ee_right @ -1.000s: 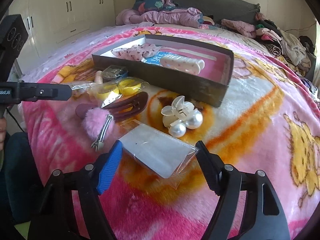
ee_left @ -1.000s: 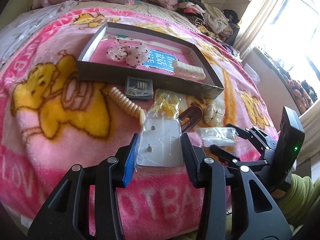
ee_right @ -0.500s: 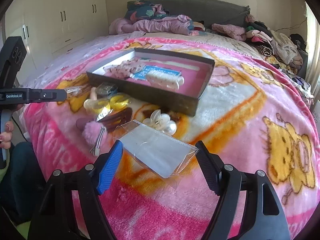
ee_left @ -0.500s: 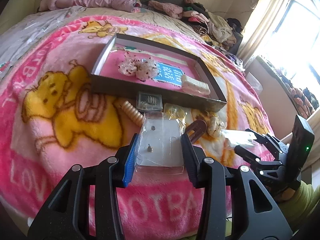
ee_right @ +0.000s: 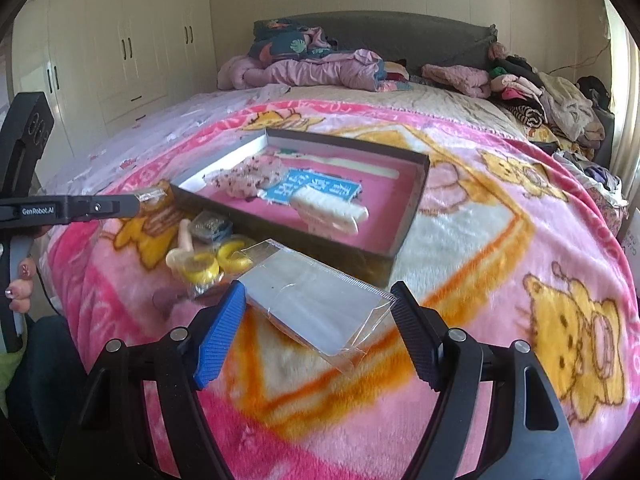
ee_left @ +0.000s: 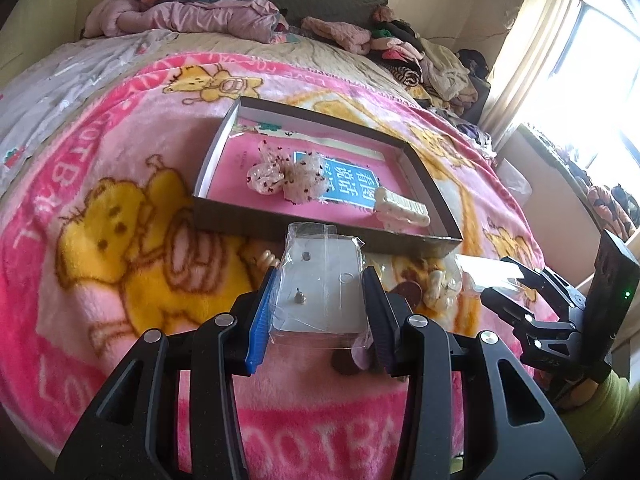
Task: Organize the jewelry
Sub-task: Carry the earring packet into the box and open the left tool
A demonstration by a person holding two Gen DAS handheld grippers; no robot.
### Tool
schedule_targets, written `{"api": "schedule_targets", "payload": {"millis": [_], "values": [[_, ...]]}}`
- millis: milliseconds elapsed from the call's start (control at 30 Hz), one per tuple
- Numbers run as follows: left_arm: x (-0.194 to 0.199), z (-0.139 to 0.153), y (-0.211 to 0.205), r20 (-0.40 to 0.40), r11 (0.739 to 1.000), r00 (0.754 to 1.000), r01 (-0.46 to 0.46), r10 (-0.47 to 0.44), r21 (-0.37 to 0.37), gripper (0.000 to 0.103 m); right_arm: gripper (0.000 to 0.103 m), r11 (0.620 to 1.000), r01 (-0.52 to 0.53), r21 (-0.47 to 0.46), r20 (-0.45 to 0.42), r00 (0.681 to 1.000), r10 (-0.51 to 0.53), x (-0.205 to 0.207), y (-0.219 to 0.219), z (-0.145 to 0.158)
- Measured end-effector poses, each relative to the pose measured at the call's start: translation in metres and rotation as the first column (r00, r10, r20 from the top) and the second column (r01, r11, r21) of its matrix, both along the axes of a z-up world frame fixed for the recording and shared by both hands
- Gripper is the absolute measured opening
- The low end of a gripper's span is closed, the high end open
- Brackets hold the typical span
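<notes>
My left gripper point(ee_left: 320, 300) is shut on a clear packet point(ee_left: 320, 280) holding a white card with small ear studs, lifted above the pink blanket just in front of the shallow dark box point(ee_left: 240, 224). My right gripper point(ee_right: 320, 328) is shut on a second clear packet with a white card point(ee_right: 316, 304), held clear of the blanket near the box's front corner point(ee_right: 380, 260). Inside the box lie a speckled scrunchie point(ee_left: 286, 176) and a white hair clip point(ee_left: 402, 208). Each gripper also shows in the other's view: the right gripper point(ee_left: 500, 284), the left gripper point(ee_right: 136, 200).
Loose accessories lie on the blanket before the box: yellow rings in a bag point(ee_right: 212, 264), a small dark case point(ee_right: 210, 224), a beige spiral tie point(ee_right: 184, 236), a pearl clip point(ee_left: 438, 292). Clothes are piled point(ee_right: 320, 68) by the headboard. A wardrobe point(ee_right: 120, 60) stands left.
Both grippers have risen with their packets still held, and the views have tilted up toward the box. The loose accessories stay on the blanket below.
</notes>
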State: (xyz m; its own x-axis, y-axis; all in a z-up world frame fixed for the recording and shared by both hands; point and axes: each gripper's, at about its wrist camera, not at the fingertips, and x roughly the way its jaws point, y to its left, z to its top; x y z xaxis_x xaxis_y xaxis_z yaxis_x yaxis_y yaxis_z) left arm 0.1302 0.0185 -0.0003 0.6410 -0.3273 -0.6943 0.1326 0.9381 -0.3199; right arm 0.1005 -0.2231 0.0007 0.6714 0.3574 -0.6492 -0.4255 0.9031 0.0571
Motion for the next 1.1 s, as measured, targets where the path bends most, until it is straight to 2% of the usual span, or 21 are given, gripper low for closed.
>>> {"api": "schedule_targets", "payload": {"millis": [667, 1100], "values": [[0.046, 0.009, -0.011, 0.021, 0.999, 0.999, 0.031, -0.032, 0.032, 0.034, 0.072, 0.998, 0.055, 0.019, 0.074, 0.996, -0.056, 0.045, 0.001, 0.026], [0.081, -0.001, -0.025, 0.008, 0.996, 0.997, 0.073, -0.073, 0.05, 0.034, 0.072, 0.993, 0.117, 0.012, 0.081, 0.99, -0.117, 0.082, -0.011, 0.026]]}}
